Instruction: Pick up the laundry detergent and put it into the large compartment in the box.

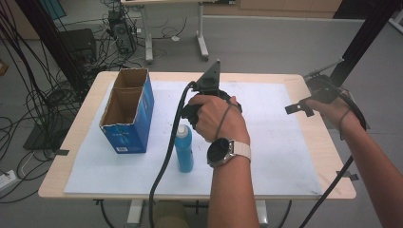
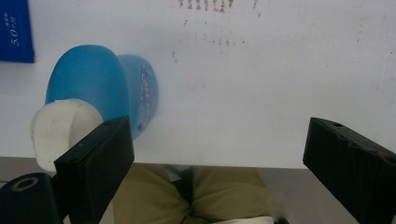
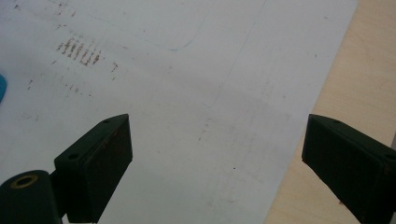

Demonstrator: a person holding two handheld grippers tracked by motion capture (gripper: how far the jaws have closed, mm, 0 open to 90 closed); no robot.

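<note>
A: Where does the bottle stand?

B: The blue plastic bottle with a white cap (image 1: pixel 184 148) stands upright on the white sheet (image 1: pixel 266 156) toward the near edge, left of centre; the open-topped blue cardboard box with two compartments (image 1: pixel 127 111) sits just to its left and a little farther off, with a gap between them.

A: What room is there around it?

B: The sheet to the right of the bottle is bare and wide, marked with faint brown smudges; the near edge of the sheet lies close in front of the bottle, and beyond it the light wooden table (image 1: pixel 85 114) shows as a narrow margin on all sides.

A: And the room itself?

B: Grey floor, with black cables at the far left and the legs of another table at the far side.

A: How do the jaws stand to the bottle?

B: In the left gripper view the left gripper (image 2: pixel 217 154) has its jaws spread wide, gripping nothing; the bottle lies beside its left jaw, outside the gap; the right gripper (image 3: pixel 217 154) is likewise spread wide over the sheet's right edge, well apart from the bottle.
</note>
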